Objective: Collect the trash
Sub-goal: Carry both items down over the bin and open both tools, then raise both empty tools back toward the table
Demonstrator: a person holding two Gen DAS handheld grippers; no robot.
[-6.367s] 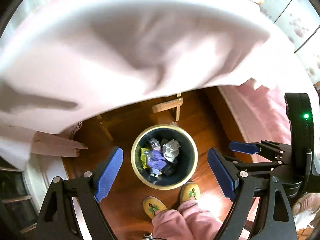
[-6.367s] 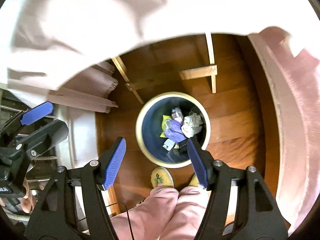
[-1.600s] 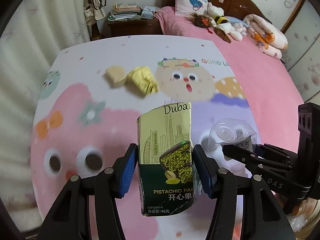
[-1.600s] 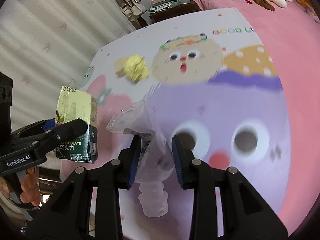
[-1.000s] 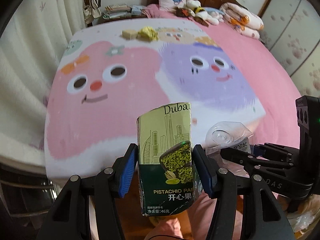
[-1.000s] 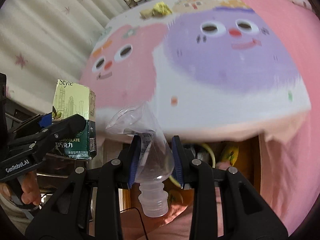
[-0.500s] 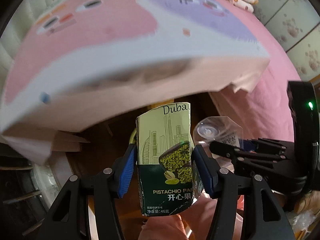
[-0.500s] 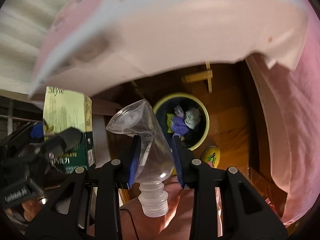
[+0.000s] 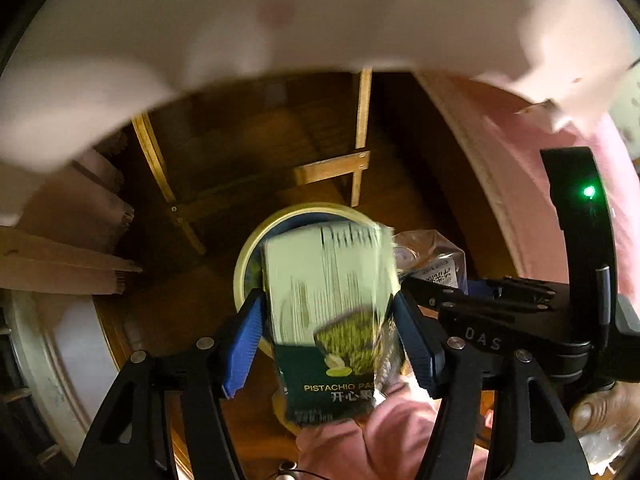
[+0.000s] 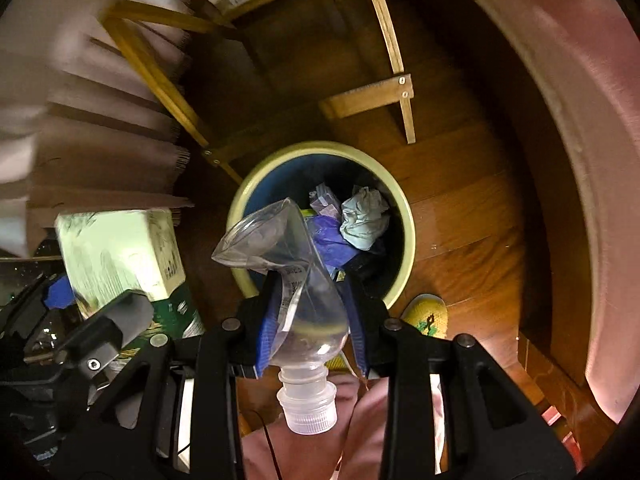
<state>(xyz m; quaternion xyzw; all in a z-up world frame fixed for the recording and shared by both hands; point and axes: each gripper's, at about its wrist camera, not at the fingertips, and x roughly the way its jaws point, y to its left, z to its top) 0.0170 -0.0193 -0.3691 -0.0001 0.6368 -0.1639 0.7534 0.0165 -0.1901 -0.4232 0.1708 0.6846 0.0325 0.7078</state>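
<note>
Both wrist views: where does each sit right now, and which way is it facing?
Left wrist: on the left gripper, facing down at the bin; the box blocks most of it; right gripper and pink trousers show.
Right wrist: on the right gripper, facing down into the bin past the crushed bottle; a slipper shows.
Shared: bin, box, bottle, wooden floor.

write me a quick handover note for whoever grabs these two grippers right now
Left gripper: shut on the pistachio carton, above the bin.
Right gripper: shut on the crushed clear bottle, cap toward the camera, also over the bin.
Done: the bin already holds crumpled paper and purple trash.
Left: release both items into the bin.
</note>
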